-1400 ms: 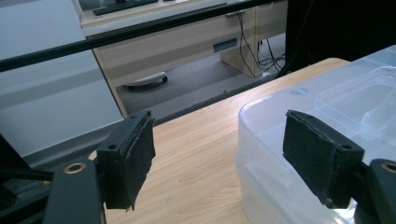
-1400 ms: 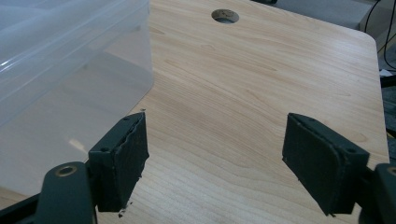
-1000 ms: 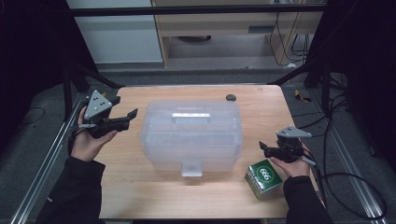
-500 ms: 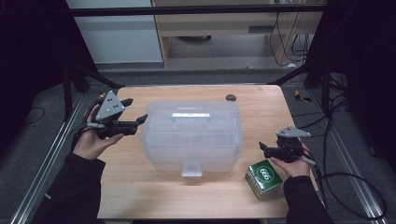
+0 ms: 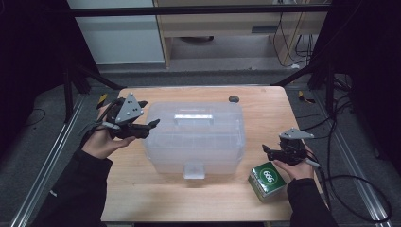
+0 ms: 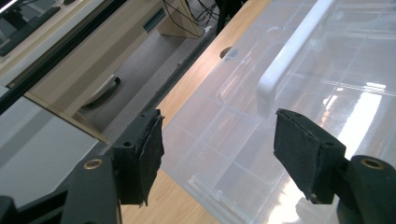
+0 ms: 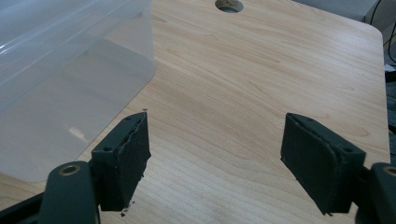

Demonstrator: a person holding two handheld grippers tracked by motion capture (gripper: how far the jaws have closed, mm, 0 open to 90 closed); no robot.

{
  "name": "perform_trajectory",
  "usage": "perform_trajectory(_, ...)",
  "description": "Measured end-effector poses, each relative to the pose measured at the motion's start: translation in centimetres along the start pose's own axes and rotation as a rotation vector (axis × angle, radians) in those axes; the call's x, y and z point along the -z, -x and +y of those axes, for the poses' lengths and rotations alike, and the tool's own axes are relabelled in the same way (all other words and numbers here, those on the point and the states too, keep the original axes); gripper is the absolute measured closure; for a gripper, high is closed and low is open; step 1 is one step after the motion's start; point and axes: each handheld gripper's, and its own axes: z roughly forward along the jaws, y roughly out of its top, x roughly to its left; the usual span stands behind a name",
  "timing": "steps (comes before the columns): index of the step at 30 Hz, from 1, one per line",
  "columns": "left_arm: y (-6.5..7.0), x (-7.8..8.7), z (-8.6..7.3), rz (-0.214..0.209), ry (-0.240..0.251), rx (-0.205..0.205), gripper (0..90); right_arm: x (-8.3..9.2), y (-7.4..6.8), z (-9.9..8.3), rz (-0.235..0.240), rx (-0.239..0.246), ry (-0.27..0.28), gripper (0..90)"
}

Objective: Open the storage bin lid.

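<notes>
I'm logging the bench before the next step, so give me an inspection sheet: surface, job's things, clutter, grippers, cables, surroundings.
Surface: wooden table, round hole near far edge.
Job's things: clear plastic box, lid closed, white handle on top.
Clutter: green carton at near right corner.
Grippers: left gripper open at the box's left edge, jaws just been closing, nothing between; right gripper open, empty.
Cables: trailing on floor, right side.
Surroundings: dark frame, wooden cabinet beyond.

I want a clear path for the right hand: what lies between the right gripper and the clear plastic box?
Bare wooden tabletop only, as the right gripper view shows. The right gripper stands open beside the clear plastic box; the green carton sits nearer the person, off that stretch.
</notes>
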Motion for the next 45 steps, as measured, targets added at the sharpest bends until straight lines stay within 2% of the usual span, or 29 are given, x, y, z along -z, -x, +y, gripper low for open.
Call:
perform_trajectory(6,0.7,-0.6,1.0,-0.018,-0.018,-0.04,34.6,0.0,0.0,0.0,0.011,0.008,-0.001,27.1)
perform_trajectory(17,1.8,-1.1,2.2,-0.037,-0.058,-0.158,35.8,0.0,-0.2,0.0,0.021,0.012,-0.006,29.8)
perform_trajectory(21,1.9,-1.1,2.5,-0.044,-0.064,-0.189,36.5,0.0,-0.2,0.0,0.023,0.011,-0.008,30.4)
perform_trajectory(27,2.1,-1.4,3.0,-0.053,-0.09,-0.261,37.5,-0.2,-0.2,0.0,0.024,0.015,-0.014,31.1)
perform_trajectory(34,2.5,-1.9,3.5,-0.062,-0.114,-0.309,38.9,-0.1,-0.2,0.0,0.027,0.015,-0.015,32.1)
perform_trajectory(39,2.6,-2.5,3.9,-0.053,-0.132,-0.341,39.6,-0.2,-0.3,0.0,0.029,0.018,-0.02,32.8)
perform_trajectory(40,2.5,-2.6,4.0,-0.05,-0.146,-0.365,39.8,-0.2,-0.3,0.0,0.03,0.018,-0.021,33.1)
perform_trajectory(41,2.6,-2.7,4.1,-0.051,-0.147,-0.36,40.0,-0.2,-0.3,0.0,0.03,0.018,-0.022,33.3)
perform_trajectory(45,2.8,-3.3,4.3,-0.046,-0.157,-0.381,40.4,-0.2,-0.3,0.0,0.032,0.018,-0.023,33.8)
